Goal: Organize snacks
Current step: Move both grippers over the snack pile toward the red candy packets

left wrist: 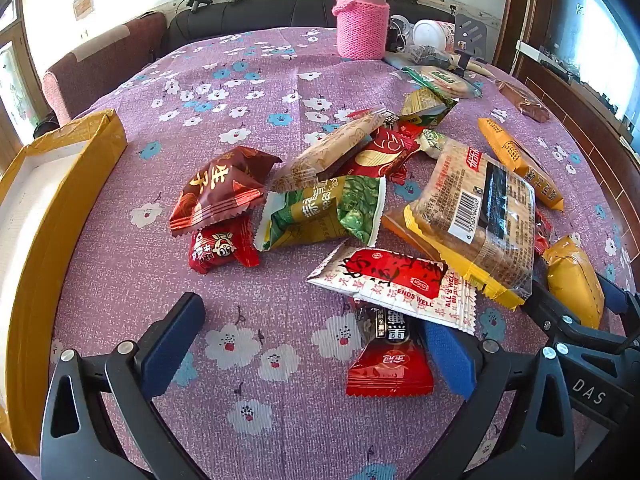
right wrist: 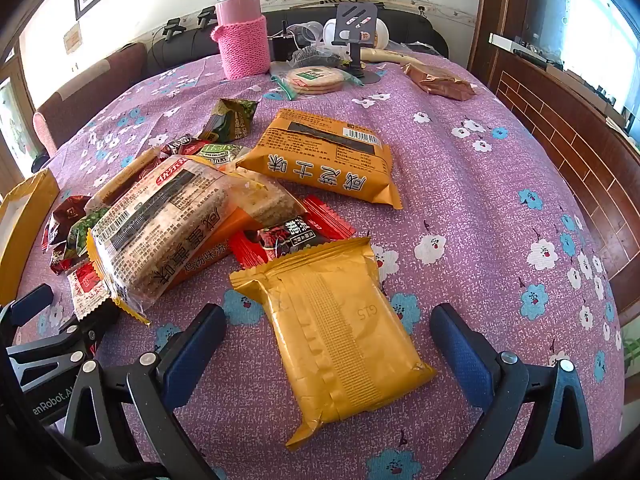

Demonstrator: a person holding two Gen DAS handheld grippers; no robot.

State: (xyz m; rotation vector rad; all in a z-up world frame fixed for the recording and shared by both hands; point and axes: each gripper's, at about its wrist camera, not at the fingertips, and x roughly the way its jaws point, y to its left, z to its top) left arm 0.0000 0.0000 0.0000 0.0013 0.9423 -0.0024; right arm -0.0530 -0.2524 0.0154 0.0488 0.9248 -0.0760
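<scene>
A heap of snack packets lies on the purple flowered tablecloth (left wrist: 224,80). My left gripper (left wrist: 316,340) is open and empty; a small red packet (left wrist: 390,368) lies just inside its right finger, partly under a white-and-red packet (left wrist: 394,280). A clear cracker pack (left wrist: 476,216) also shows in the right wrist view (right wrist: 160,232). My right gripper (right wrist: 332,344) is open, its fingers on either side of a gold packet (right wrist: 340,336) lying flat. That gold packet (left wrist: 574,280) and the right gripper (left wrist: 576,320) show in the left wrist view.
A yellow-edged open box (left wrist: 52,208) stands at the table's left edge. A pink knit-sleeved flask (left wrist: 363,16), cups, a phone stand (right wrist: 356,28) and a round cracker pack (right wrist: 316,78) stand at the back. An orange packet (right wrist: 324,156) lies mid-table. Wooden furniture is on the right.
</scene>
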